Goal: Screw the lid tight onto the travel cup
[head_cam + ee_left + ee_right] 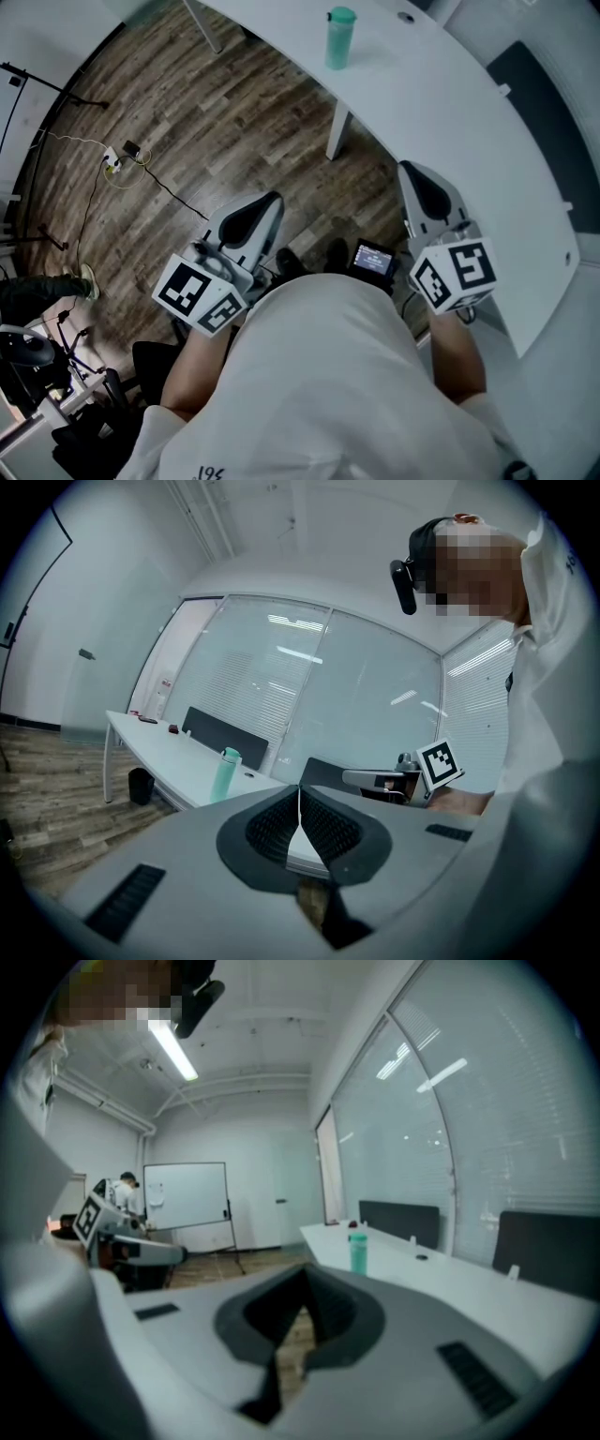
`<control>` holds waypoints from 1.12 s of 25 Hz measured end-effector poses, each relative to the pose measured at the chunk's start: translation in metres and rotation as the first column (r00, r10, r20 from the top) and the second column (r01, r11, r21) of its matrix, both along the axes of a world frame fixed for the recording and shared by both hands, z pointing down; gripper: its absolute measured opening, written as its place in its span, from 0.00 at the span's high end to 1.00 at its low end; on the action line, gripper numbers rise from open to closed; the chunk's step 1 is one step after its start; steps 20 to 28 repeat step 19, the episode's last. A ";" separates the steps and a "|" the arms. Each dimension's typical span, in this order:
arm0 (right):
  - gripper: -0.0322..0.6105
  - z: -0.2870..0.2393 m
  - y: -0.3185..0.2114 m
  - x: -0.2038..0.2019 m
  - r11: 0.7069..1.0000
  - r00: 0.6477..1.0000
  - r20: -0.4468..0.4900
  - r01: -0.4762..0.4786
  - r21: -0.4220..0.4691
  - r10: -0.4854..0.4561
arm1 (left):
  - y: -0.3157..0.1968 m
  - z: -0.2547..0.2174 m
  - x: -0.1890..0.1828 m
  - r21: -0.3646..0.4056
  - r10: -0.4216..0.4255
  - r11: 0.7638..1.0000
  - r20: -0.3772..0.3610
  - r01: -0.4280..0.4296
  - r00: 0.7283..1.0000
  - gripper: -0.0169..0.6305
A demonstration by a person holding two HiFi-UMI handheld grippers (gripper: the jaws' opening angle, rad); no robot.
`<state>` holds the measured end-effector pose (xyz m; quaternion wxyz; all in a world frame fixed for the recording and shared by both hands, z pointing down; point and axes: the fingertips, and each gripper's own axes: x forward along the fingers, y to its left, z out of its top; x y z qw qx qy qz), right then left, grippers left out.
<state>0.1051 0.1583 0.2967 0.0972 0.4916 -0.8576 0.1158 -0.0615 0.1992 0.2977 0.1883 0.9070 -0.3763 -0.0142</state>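
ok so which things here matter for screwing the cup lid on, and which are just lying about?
Job: green travel cup with its lid on, on the white desk; left gripper and right gripper, both shut, empty.
Lying about: power strip with cable on the floor; whiteboard; black bin under the desk.

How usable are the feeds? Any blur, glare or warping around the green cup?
Head view: sharp, evenly lit, fisheye bends the long white table; the teal plastic travel cup reads clearly. Left gripper view: crisp, bright reflections streak the glass wall. Right gripper view: soft and blurred, dark corners.
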 end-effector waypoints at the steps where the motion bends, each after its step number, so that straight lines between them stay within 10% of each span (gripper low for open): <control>1: 0.92 0.000 0.000 -0.001 1.000 1.000 -0.003 0.003 0.000 -0.003 | -0.001 0.000 0.000 0.000 -0.001 1.000 0.000 0.001 1.000 0.93; 28: 0.92 -0.005 -0.004 -0.003 0.999 0.999 -0.024 0.027 0.019 -0.026 | -0.003 -0.003 0.005 0.005 -0.002 1.000 -0.006 0.002 1.000 0.93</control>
